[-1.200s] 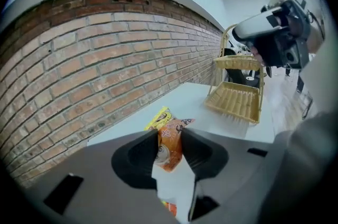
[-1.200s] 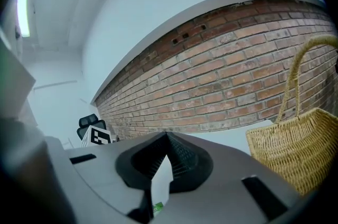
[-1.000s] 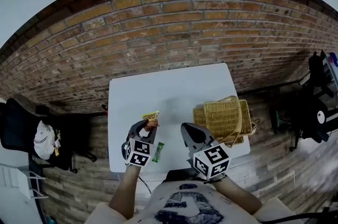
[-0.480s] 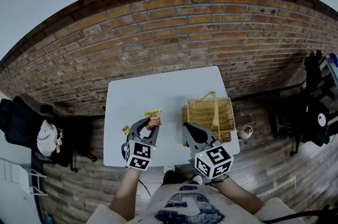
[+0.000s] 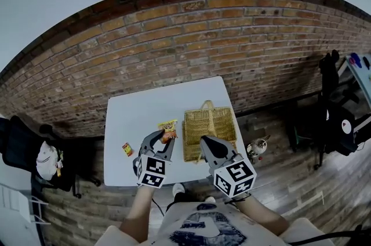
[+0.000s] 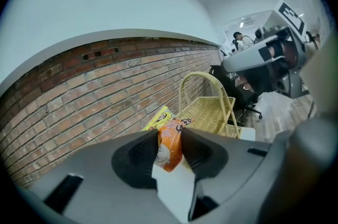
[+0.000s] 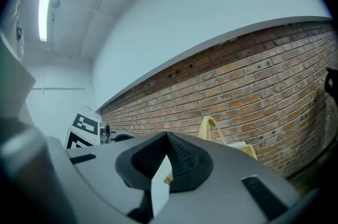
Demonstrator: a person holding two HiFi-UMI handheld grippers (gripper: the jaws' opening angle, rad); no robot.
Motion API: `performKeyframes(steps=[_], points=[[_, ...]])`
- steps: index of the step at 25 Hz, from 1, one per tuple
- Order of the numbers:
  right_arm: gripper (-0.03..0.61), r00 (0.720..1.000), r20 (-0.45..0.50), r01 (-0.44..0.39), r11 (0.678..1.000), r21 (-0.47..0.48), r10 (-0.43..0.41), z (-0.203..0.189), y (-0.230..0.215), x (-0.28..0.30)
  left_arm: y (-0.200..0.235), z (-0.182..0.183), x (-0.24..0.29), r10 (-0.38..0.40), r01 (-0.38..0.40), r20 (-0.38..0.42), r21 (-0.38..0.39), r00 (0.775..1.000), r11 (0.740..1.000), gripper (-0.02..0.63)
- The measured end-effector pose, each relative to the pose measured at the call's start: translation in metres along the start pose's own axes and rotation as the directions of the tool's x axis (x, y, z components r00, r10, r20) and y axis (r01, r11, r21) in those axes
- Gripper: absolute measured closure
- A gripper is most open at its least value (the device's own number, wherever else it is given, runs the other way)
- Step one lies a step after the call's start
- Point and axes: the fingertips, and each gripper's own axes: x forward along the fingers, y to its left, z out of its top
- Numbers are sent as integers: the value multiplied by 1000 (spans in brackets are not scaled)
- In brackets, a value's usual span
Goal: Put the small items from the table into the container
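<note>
Far left of the white desk (image 5: 148, 111): one small red-and-yellow packet (image 5: 127, 149) lying loose, well apart from everything else.

Left tongs (image 5: 164, 138): clamped on an orange-and-yellow snack packet (image 5: 168, 129). The left gripper view shows both pads (image 6: 141, 151) pressed on the packet's (image 6: 170, 145) lower half, jaws set narrow, with the packet's top sticking out past the tips. The yellow flap is behind the orange face; the print is too small to read. In the head view the packet sits just beside the left rim of the wicker basket (image 5: 211, 123), outside it, over bare desk.

The basket stands on the right part of the desk, handle up (its arch shows clearly in the left gripper view (image 6: 203, 92)). I can't see anything inside it from the head view.

Right tongs (image 5: 204, 141): jaws fully together, nothing between them. The right gripper view shows the tips meeting (image 7: 167, 137), with only the basket handle (image 7: 209, 126) and the brick wall (image 7: 264, 75) behind. In the head view the tips overlap the basket's near edge.
</note>
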Motion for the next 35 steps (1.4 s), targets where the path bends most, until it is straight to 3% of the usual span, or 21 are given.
performKeyframes(steps=[21,35], points=[[558,987,36,153,988,24,-154,10,-76,-26,-51,37,75,-166,164,15,97,986,982,442],[558,975,21,221,974,41,-222,4,-100,-32,-72,22,116,-254,257,-43,133,966,957,442]])
